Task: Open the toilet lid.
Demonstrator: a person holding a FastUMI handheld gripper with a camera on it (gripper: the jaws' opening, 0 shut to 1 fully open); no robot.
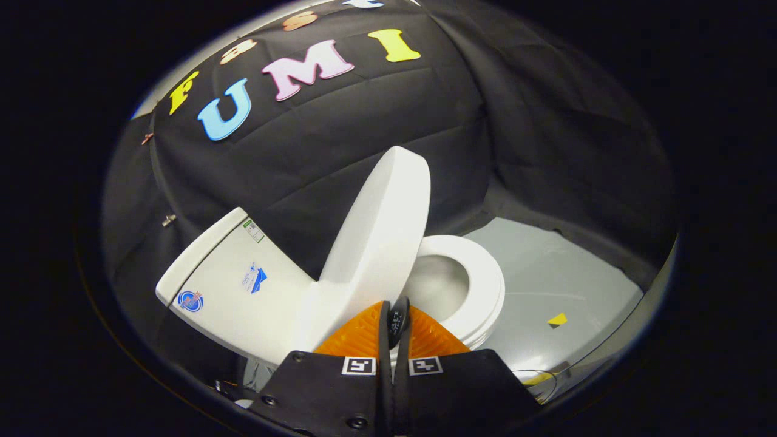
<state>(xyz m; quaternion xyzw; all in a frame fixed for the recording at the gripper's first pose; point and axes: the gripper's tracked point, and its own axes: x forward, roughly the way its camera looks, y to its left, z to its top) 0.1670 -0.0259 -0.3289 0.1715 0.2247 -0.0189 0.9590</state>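
Fingers [394,315] pressed together, empty, just below the lid's lower edge. We see the toilet tank [230,291] at left; lid [379,230] raised near upright against it, so likely open already; seat [479,285] down; yellow mark [557,319] on floor [558,267].
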